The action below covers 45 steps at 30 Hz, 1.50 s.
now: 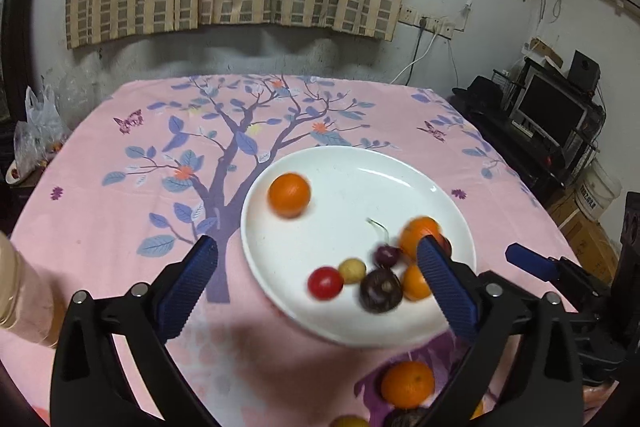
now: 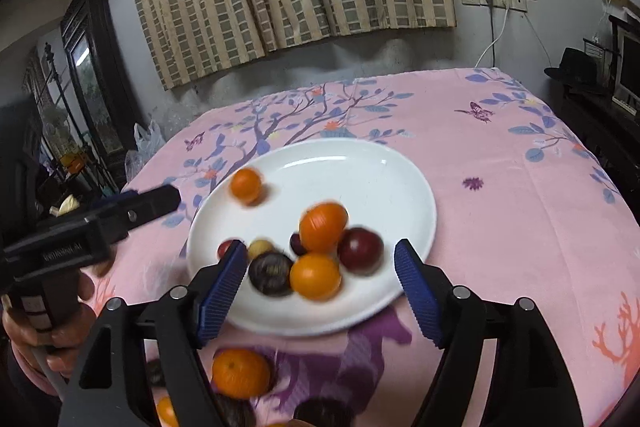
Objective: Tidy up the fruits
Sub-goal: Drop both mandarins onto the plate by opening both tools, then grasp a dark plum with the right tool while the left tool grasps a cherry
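Both tongs are spread wide with nothing clamped, the left gripper [image 1: 316, 291] and right gripper [image 2: 320, 291] hanging just over the near edge of the white plate [image 1: 400, 163]. Oranges [image 2: 319, 277], dark plums [image 2: 360, 251] and a small red fruit [image 1: 325, 283] are piled at the plate's near side, with one orange [image 1: 289, 195] off by itself. Another orange [image 2: 240, 373] sits on the pink tablecloth [image 2: 520, 227] just below the plate.

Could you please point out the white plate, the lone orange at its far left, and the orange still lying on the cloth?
white plate [image 2: 360, 163], right wrist view, bare far rim.
lone orange [image 1: 289, 195], left wrist view, middle of the fruit.
orange on the cloth [image 2: 241, 373], right wrist view, middle of its peel.
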Available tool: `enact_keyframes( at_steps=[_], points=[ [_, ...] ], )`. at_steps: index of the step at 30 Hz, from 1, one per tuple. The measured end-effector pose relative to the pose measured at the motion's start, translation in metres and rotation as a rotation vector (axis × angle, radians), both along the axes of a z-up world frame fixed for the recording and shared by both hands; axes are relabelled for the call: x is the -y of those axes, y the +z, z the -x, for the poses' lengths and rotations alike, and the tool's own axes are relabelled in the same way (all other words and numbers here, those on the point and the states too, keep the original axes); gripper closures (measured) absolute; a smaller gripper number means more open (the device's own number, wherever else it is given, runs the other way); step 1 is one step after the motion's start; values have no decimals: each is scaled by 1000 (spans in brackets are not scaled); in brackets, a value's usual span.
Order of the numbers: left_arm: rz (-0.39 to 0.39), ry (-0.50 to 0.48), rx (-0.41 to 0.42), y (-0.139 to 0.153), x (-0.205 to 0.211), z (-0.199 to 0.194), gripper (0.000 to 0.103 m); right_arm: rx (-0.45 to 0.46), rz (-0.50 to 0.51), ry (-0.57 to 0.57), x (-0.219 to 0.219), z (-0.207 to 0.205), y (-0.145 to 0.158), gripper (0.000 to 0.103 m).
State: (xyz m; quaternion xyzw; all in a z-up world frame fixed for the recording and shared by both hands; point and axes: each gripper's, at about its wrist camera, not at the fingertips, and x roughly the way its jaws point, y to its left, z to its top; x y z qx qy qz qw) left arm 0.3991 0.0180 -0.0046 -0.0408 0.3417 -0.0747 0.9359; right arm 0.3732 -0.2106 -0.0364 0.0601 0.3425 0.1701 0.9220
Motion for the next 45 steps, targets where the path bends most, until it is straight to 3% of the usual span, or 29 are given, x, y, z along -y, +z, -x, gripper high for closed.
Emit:
enact_keyframes(
  at_steps=[9,14,17,19,21,29,36,40,45],
  points=[
    [-7,25,-57,-32,-30,85,5,-14,48,42,-4,91,-16,26],
    [45,57,-73,-48,-54,118,5,-13,23,29,-1,152,-26,26],
    [78,47,-111,-56,-62,125,5,-69,-32,28,0,173,-35,27],
    [90,46,-101,-55,-64,129,5,-117,-82,42,1,179,-42,37],
    [87,51,-85,-53,-64,132,5,-155,-66,54,-4,181,-49,43],
    [91,51,-60,-49,-63,140,5,-198,-42,55,-20,174,-57,47],
    [107,35,-64,-47,-63,141,5,-240,-34,60,-23,168,-64,63],
    [106,-39,-98,-50,-54,140,5,-213,-87,61,-14,172,-61,63],
    [105,-286,-101,-51,-21,154,8,-130,-241,34,11,181,-52,63]
  ],
)
